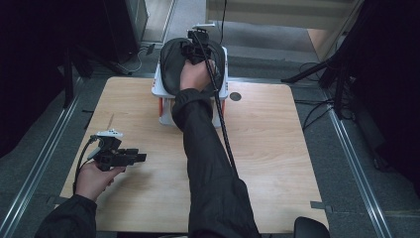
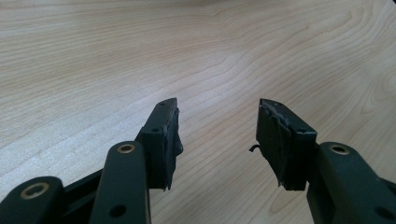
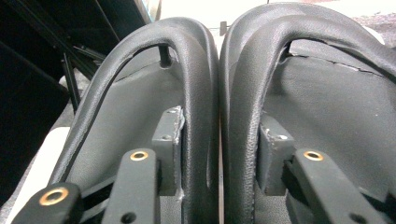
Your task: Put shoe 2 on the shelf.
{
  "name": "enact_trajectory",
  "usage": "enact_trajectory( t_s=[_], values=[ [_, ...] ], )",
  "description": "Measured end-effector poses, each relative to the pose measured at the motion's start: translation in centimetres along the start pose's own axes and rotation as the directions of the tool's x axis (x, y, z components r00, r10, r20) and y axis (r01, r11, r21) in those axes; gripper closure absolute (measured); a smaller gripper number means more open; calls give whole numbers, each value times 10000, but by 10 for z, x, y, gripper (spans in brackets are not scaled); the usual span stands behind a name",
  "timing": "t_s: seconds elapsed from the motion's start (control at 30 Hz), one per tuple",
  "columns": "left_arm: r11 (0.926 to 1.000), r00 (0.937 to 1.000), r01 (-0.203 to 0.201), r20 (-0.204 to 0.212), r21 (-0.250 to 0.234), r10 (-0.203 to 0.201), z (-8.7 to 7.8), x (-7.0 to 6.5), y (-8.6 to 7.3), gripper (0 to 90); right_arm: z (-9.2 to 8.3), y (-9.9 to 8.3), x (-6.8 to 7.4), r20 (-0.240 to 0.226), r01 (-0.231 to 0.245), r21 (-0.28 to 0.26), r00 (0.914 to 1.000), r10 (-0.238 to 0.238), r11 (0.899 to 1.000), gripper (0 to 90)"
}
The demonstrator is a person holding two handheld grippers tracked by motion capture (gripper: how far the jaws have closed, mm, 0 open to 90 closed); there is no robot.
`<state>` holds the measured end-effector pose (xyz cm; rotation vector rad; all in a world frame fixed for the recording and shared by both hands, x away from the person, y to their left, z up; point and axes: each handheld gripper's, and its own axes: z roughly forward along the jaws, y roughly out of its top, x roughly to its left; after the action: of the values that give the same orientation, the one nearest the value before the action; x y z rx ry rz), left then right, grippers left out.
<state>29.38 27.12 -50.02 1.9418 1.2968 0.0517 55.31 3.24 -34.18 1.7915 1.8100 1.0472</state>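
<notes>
Worktop: pale wood, bare across most of its face. White rack stands at the worktop's far edge, orange feet showing beneath it.

Pair of black sandals sits on top of the rack, side by side, straps arching up and touching each other along the middle.

Right tongs over the rack, reached into the sandals: one jaw inside each sandal, the two inner straps between them. Whether the pads press the straps, cannot tell.

Left tongs well short of the rack, near the worktop's near left corner, held low over bare wood, jaws spread, nothing between.
</notes>
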Motion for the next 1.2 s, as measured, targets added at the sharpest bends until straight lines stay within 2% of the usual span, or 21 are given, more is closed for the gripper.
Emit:
enact_trajectory(
  t_s=[0.3,0.6,0.67,0.87,1.2],
  values=[
    [10000,10000,-38,-28,22,38,0,1,1,494,-2,-4,-2,-333,46,31,9994,-44,10000,551],
    [10000,9998,-66,-166,47,66,2,2,2,491,-20,-12,-9,-920,271,208,9954,-251,9994,517],
    [10000,9997,45,-237,54,-44,2,4,1,490,-23,-14,-11,-1120,252,264,9935,-221,9993,511],
    [9998,9991,218,-362,-41,-219,0,7,0,490,-38,-24,-15,-1442,638,186,9877,-604,9978,512],
    [9998,9983,186,-558,-108,-192,1,10,1,485,-60,-34,-20,-2110,1153,305,9717,-1064,9929,480]
  ],
)
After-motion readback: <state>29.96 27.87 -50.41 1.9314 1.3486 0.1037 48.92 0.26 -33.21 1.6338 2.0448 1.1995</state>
